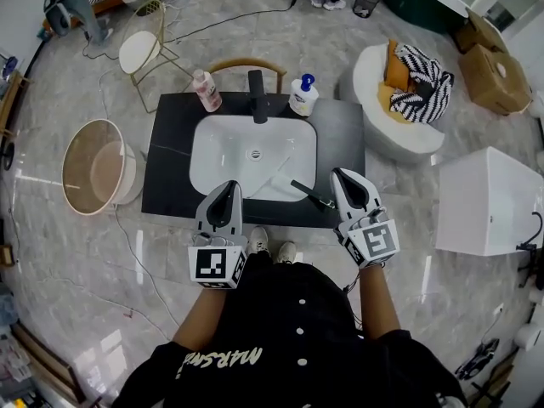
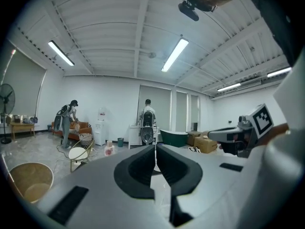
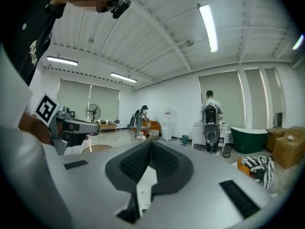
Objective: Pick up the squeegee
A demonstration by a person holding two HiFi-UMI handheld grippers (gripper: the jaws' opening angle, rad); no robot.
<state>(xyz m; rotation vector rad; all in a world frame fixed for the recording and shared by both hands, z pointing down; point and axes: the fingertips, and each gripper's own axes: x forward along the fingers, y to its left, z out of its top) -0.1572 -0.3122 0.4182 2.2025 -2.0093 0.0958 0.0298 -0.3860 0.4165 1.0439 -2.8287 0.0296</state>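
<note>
The squeegee [image 1: 308,194] lies at the front right of the white sink [image 1: 212,143]. Its black handle rests on the sink's rim and the dark counter [image 1: 170,160], and its pale blade reaches into the basin. My right gripper [image 1: 343,177] hovers just right of the handle, shut and empty; the right gripper view shows its jaws [image 3: 150,144] closed together. My left gripper [image 1: 227,190] hangs over the sink's front edge, left of the squeegee. Its jaws [image 2: 155,149] meet at the tips with nothing between them. Neither gripper view shows the squeegee.
On the counter's far side stand a pink bottle [image 1: 206,90], a black faucet [image 1: 257,94] and a white pump bottle [image 1: 303,96]. A round basket [image 1: 95,167] is left of the counter, a white armchair [image 1: 399,100] and a white box [image 1: 489,198] right. People stand far off.
</note>
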